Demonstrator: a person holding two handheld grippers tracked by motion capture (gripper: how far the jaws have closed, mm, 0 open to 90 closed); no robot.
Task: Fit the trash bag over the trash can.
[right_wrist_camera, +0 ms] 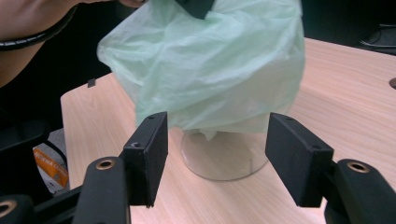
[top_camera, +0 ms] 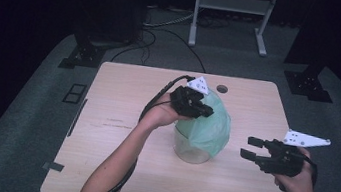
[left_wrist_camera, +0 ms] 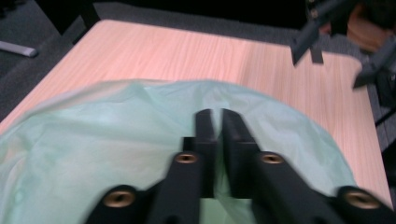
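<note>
- Left gripper (top_camera: 205,111) over the middle of the table (top_camera: 119,119), jaws pinched together on a fold of the pale green plastic bag (top_camera: 209,127); film shows between the tips in the left gripper view (left_wrist_camera: 215,122).
- Bag is draped over a clear round container (top_camera: 190,149) standing mid-table, covering its top & upper wall; bare base visible below the hem (right_wrist_camera: 219,161).
- Right gripper (top_camera: 251,148) hangs to the right of the container, jaws wide apart, nothing between them; in the right gripper view it faces the bag's lower edge (right_wrist_camera: 217,123).
- Step in hand, by the look of it: fitting the bag onto the container as a liner (or cover; can't tell which).
- To do it well: keep the left pinch firm but pull gently, thin film tears; bring the right jaws in low at the hem, take film only, not the wall.
- Work both sides evenly; a one-sided tug could tip or slide the container.
</note>
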